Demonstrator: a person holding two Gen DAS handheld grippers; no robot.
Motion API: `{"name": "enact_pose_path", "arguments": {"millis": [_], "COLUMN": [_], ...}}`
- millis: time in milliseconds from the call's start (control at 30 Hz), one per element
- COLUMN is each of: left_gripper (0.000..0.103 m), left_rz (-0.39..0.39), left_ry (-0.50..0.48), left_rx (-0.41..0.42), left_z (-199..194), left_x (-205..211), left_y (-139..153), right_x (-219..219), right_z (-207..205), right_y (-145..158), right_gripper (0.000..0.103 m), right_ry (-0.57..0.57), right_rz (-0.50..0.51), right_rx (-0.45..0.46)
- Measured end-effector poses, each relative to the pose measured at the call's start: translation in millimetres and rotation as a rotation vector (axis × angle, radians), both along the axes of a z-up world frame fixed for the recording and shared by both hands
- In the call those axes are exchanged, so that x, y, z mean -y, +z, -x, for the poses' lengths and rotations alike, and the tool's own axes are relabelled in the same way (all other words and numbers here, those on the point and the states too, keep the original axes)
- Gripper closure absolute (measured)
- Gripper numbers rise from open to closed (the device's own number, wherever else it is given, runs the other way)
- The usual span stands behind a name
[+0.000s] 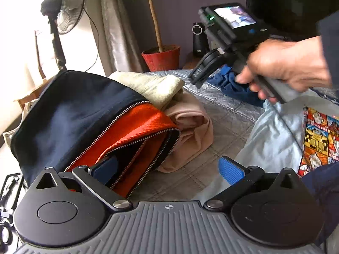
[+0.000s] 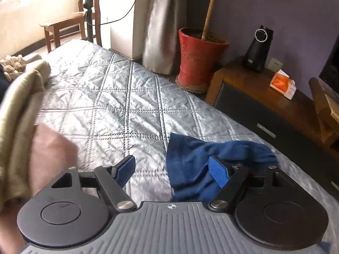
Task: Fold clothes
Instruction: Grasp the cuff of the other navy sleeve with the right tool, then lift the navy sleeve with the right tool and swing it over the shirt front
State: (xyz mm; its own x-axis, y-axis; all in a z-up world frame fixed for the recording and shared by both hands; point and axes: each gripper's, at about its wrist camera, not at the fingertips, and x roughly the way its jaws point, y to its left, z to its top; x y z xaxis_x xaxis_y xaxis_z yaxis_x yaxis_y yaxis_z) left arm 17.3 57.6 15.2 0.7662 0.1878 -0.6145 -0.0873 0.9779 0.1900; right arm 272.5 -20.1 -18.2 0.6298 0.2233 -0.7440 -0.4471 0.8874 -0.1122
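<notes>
Far left on the bed: navy and orange bag, unzipped, left gripper wide open at its mouth, gripping nothing. Beside it, folded cream top on pink top. Further right, right gripper open over crumpled blue garment. Rightmost, pale printed shirt.

Left gripper & right gripper: black arms, blue ribbed pads, grey ridged base; dark sleeve.
</notes>
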Motion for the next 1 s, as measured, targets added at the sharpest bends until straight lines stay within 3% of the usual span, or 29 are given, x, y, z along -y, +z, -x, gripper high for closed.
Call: {"name": "enact_pose_path", "arguments": {"millis": [167, 200, 233, 267, 300, 400, 533, 700, 1000], "left_gripper": [0.0, 0.0, 0.0, 0.0, 0.0, 0.0, 0.0, 0.0, 0.0], "left_rz": [-0.028, -0.026, -0.024, -0.024, -0.025, -0.031, -0.027, -0.019, 0.001], "left_ry": [-0.023, -0.025, -0.027, -0.028, -0.03, -0.033, -0.027, -0.013, 0.013], "left_rx": [-0.005, -0.003, -0.003, -0.004, -0.005, -0.007, -0.005, -0.006, -0.002], "left_z": [1, 0, 0, 0, 0, -1, -2, -4, -2], "left_x": [1, 1, 1, 1, 1, 2, 4, 6, 16], "left_y": [-3, -3, -3, -3, -4, -5, -5, -4, -2], "right_x": [13, 14, 18, 22, 27, 38, 51, 57, 97], "right_z": [-26, -27, -28, -28, -27, -22, -7, 23, 128], "right_y": [-3, -2, 0, 1, 2, 4, 30, 110, 243], "right_gripper": [0.027, 0.038, 0.071, 0.09, 0.093, 0.094, 0.094, 0.094, 0.094], "right_ry": [-0.099, -0.101, -0.112, -0.135, -0.15, -0.166, -0.172, -0.13, -0.086], "right_rz": [-0.127, -0.132, -0.136, -0.136, -0.141, -0.163, -0.292, -0.315, -0.334], "right_rx": [-0.078, -0.089, -0.092, -0.088, -0.087, -0.087, -0.044, 0.1, 0.319]}}
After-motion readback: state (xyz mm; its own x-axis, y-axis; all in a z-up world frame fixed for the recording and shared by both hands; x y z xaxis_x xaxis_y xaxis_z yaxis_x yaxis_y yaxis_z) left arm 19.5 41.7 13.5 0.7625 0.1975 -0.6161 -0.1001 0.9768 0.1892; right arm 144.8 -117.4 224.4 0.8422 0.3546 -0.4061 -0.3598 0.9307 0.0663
